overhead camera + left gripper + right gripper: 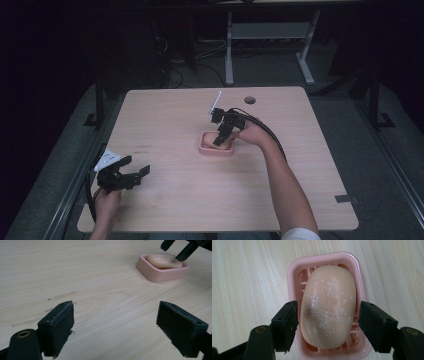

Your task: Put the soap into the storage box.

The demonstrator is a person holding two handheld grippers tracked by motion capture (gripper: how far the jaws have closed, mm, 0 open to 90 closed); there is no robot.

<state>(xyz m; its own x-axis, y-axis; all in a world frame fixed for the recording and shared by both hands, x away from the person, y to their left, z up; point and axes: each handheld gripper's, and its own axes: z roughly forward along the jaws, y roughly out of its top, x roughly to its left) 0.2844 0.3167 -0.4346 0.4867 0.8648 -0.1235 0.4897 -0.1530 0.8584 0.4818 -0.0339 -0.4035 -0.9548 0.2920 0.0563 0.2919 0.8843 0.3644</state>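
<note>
Wood-grain table (165, 200), pale, with little on it.

Far left, near the front edge: left gripper (137, 165) is held low in the person's left hand (106, 202). Jaws are spread wide with nothing between them, just bare tabletop. It looks parked. It's well apart from the work and pointed roughly toward the middle, so it stays out of the way but could come in if the dish needs steadying.

Centre of the table: pink soap dish (207, 150) sits flat, a slatted tray with a raised rim. The soap bar (328, 305), peach with white scuffs, lies lengthwise inside it on the slats and takes up most of the tray. The rim leaves little room beside the bar, so I'd guess that's why it's being approached from above.

Just right of that: right gripper (220, 140) is angled down over the dish from the person's right hand (252, 132). Jaws are set narrow and straddle the bar across its short width, one pad each side, tips down inside the rim. In the right gripper view there's a sliver of gap at each pad. I read that as around the soap but not clamping it. Going across the short width makes sense, since the long axis would need a much wider opening.

My read is that the soap is seated in the dish and carrying no load from the pads.

Risk: the bar is rounded and looks slick, so an off-centre squeeze could squirt it out.
</note>
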